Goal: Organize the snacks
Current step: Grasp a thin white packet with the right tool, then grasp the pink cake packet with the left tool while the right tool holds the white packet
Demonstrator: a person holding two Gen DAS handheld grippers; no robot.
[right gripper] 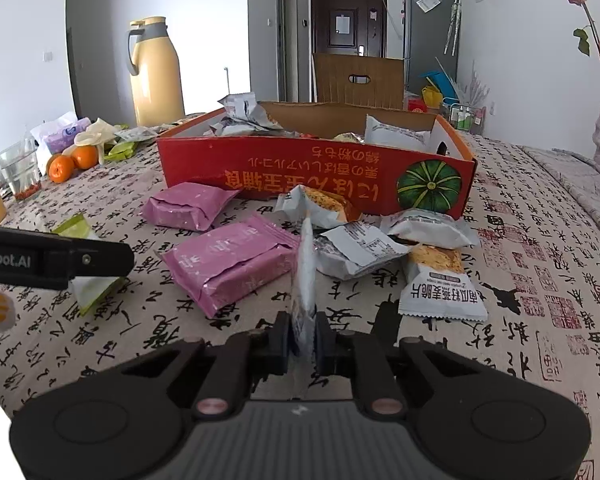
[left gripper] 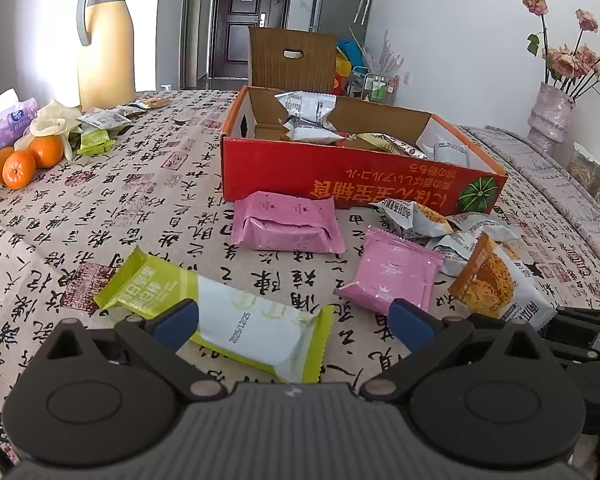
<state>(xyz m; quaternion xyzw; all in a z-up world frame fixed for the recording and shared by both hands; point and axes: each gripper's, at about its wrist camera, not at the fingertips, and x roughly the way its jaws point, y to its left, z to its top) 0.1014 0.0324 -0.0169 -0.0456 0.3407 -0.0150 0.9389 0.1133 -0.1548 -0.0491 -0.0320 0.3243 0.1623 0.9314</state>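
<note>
The right gripper (right gripper: 303, 338) is clamped on a thin, crinkled grey foil packet (right gripper: 306, 280) standing edge-up between its pads, short of the red cardboard box (right gripper: 300, 168). The left gripper (left gripper: 294, 320) stands apart — a flat, glossy green-and-white wrapper (left gripper: 236, 316) lies between its blue fingertips (left gripper: 178, 322), ungripped.

Right wrist view: the left tongs (right gripper: 56, 258) at the frame's left edge cover most of a green packet (right gripper: 94, 286); a glass (right gripper: 20, 172) is cut at far left. Snacks inside the red box (right gripper: 300, 172) are hidden behind its front wall
</note>
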